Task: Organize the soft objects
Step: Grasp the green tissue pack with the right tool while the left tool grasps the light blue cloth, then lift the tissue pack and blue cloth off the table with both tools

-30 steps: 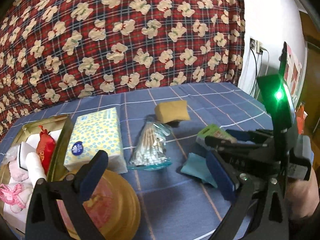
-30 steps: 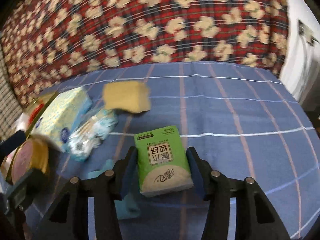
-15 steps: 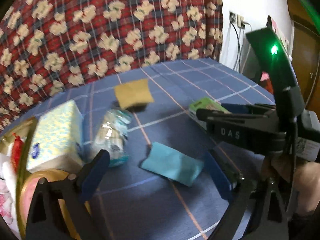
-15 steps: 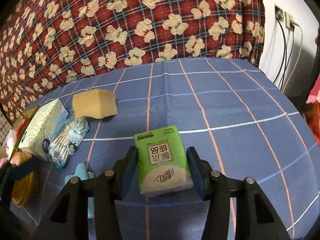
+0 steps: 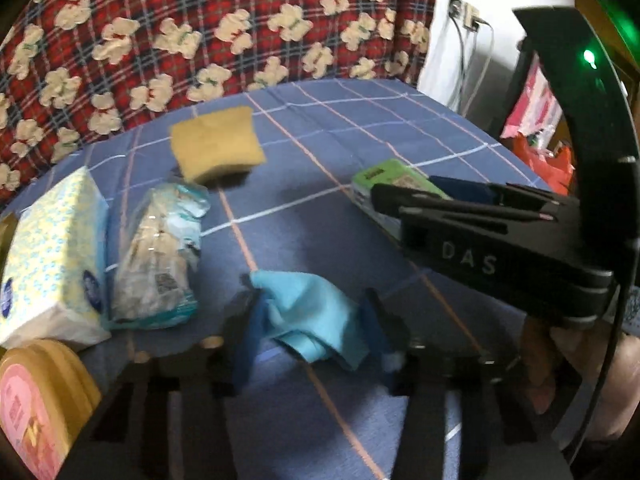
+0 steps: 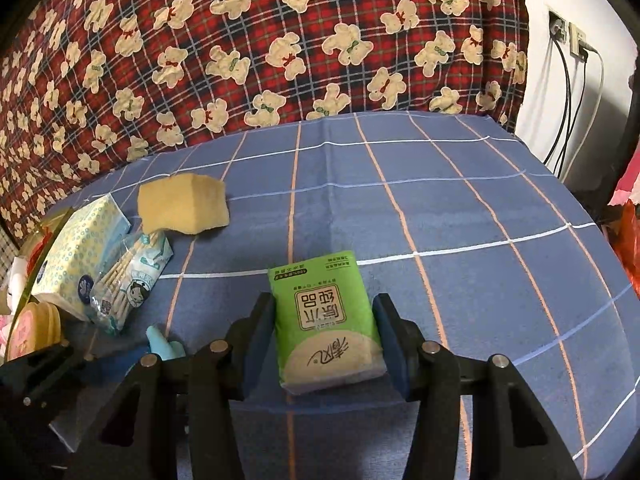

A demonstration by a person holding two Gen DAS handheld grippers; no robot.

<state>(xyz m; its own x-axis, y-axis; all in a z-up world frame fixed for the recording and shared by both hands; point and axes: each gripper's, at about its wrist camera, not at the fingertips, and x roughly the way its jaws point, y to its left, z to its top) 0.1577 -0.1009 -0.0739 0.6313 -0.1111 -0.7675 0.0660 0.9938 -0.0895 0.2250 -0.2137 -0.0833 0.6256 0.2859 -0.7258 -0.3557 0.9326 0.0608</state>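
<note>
Now the left hand-held gripper (image 5: 310, 322) has just been closing, clamped on the blue cloth (image 5: 308, 314) (bunched); right hand-held gripper (image 6: 324, 336) grips the green tissue pack (image 6: 326, 324)

A light-blue cloth (image 5: 308, 316) and green tissue pack (image 6: 326, 320) lie on a blue checked sheet (image 6: 460, 208), a red plaid bear-print quilt (image 6: 248, 40) beyond.

Black hand-held gripper (image 6: 324, 336) frames, blue pads, silver screws; one side seemingly lettered "DAS".

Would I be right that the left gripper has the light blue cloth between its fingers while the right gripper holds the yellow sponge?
Not quite: the right gripper holds the green tissue pack, as the right wrist view shows; the yellow sponge lies free. The left gripper has been closing around the light blue cloth.
</note>
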